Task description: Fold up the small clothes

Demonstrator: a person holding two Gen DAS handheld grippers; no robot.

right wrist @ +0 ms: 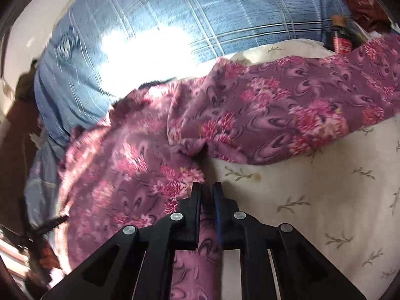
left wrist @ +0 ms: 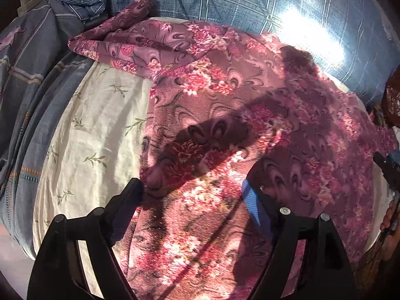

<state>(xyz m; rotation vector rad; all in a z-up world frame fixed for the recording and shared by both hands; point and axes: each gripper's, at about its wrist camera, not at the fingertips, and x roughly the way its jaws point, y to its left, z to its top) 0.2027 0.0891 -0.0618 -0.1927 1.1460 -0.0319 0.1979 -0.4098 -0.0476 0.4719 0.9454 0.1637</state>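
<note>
The floral fleece garment [left wrist: 225, 115] is lying spread on the leaf-print sheet [left wrist: 100, 130]; soft and floppy, probably best pinched at edges; left gripper [left wrist: 192, 190] is gaping wide above it; right gripper [right wrist: 207, 187] is pinching its hem, jaws nearly closed.

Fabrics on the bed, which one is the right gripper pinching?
The purple flowered garment. The right gripper has its fingers closed on its edge, while the cream leaf-print sheet and the blue checked quilt lie untouched.

A purple garment [left wrist: 225, 115] with pink flowers lies spread and rumpled, one part folded over.
</note>
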